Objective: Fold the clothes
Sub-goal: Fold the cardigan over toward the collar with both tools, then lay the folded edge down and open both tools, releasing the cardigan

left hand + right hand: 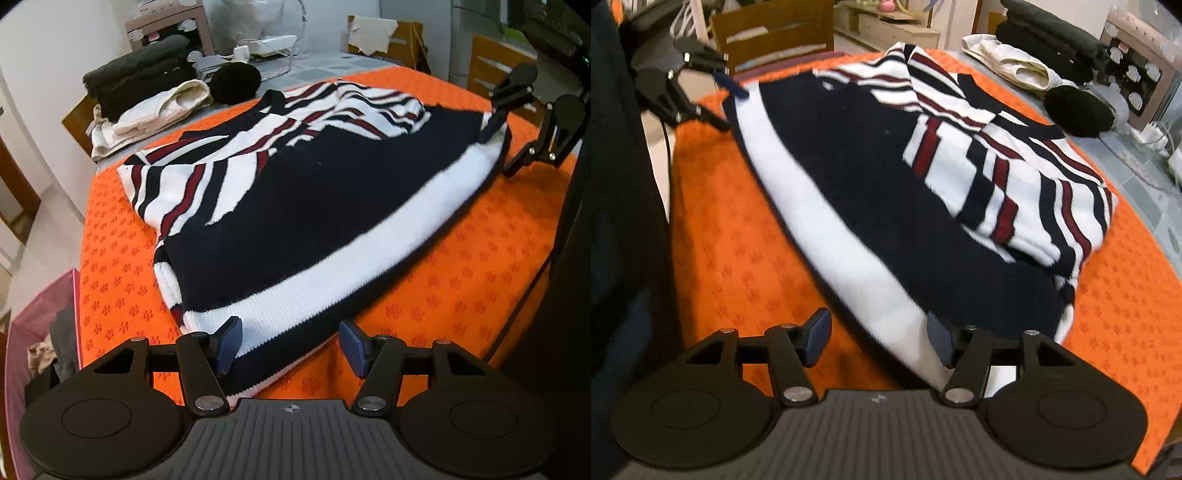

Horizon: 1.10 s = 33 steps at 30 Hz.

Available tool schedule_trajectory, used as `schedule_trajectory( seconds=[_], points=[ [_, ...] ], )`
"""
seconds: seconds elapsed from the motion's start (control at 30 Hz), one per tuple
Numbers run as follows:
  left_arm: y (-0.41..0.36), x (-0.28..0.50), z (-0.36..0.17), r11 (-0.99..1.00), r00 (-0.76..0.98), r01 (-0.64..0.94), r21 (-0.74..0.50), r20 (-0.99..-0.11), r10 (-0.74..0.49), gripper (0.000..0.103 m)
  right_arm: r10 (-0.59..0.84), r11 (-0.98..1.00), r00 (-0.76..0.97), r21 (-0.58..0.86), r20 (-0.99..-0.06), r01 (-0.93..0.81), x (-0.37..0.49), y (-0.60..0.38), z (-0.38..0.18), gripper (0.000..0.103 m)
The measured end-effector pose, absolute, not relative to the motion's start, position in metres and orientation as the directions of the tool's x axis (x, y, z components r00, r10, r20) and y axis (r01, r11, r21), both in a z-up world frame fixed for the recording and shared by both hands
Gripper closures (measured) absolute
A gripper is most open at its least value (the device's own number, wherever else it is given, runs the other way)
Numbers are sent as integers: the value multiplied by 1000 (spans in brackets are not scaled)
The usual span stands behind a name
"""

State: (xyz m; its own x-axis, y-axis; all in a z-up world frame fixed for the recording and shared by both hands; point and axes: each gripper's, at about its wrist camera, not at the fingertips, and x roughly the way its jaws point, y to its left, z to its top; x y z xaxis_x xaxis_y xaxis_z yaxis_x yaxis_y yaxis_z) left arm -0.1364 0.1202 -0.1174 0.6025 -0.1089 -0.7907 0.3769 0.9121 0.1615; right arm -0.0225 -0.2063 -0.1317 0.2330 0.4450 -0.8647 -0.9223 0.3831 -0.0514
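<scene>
Sweater (pixel 303 206) lay on the orange mat (pixel 461 266) over the tabletop, just ahead of both tongs, sleeves folded in across the chest, body at full length; hem-to-collar fold looked left to do. Left tongs (pixel 290 347) were spread apart, straddling the white hem corner. Right tongs (pixel 879 338) were spread too, at the other hem corner, low and level, nothing clamped. Folded stack (pixel 144 92) sat far beyond

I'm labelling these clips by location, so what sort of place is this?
Probably a home dining or living area. A striped sweater lies on an orange mat over a table, wooden chairs stand around it, and folded clothes are stacked at the far end.
</scene>
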Motion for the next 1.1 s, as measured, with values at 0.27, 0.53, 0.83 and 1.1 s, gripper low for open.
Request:
schedule_trajectory(
  seconds=[0.27,0.53,0.83,1.1],
  points=[
    [117,-139,-130,870,638,410,274,-768,-58,53,408,280,343,-241,-846,-929,-37,-211,-142,42],
    [125,-130,-105,900,670,353,257,-741,-51,89,378,186,433,-391,-818,-902,-42,-214,-142,79],
    [144,-135,-53,951,613,306,44,-774,-161,90,370,288,424,-332,-826,-898,-49,-216,-95,94],
    [160,-135,-17,969,584,175,-176,-773,-246,90,355,415,383,-223,-853,-882,-52,-231,-53,94]
  ],
)
